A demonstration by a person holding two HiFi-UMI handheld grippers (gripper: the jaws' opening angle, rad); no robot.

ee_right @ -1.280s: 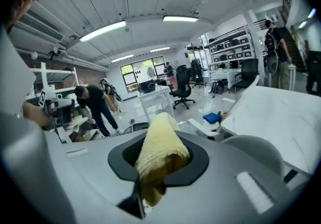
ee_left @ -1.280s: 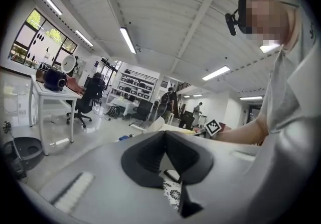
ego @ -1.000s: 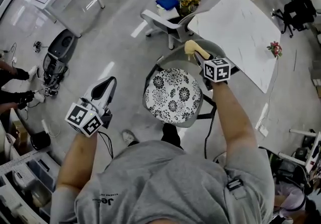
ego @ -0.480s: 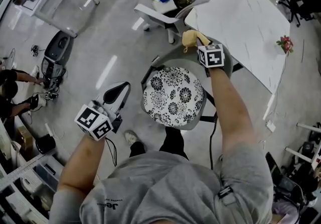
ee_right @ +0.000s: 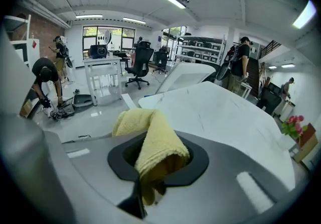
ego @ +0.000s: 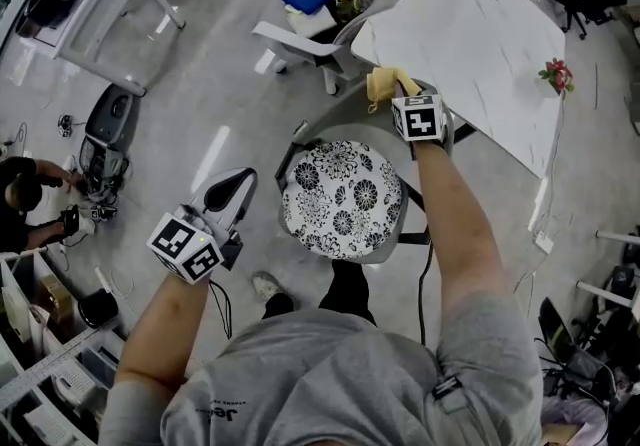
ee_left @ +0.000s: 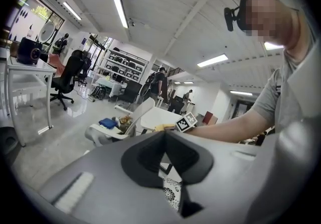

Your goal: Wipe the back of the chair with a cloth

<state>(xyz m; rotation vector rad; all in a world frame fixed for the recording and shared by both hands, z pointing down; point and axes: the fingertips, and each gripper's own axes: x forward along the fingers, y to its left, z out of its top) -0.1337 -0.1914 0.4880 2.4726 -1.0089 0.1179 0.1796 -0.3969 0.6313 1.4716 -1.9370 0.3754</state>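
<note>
On the left, we hold the left gripper (ego: 233, 184) out over the floor, beside the chair and apart from it. Its tongs are pressed together on nothing. In the middle stands the grey shell chair with a round black-and-white flowered seat cushion (ego: 340, 196), its curved back (ego: 345, 126) on the side away from us. Further right, at the top edge of that back, the right gripper (ego: 398, 92) pinches a folded yellow terry cloth (ego: 383, 84). In the right gripper view the fold bulges up from between the tongs. Just beyond lies a white marbled tabletop (ego: 470, 44).

We judge that the cloth sits at the back's upper rim, though we cannot tell whether it presses on it. So the cloth is in hand and brought to the right place. The wiping itself seems to be at or near its start, and nothing shows which parts are already clean. The sweep along the rest of the back looks to be left.
</note>
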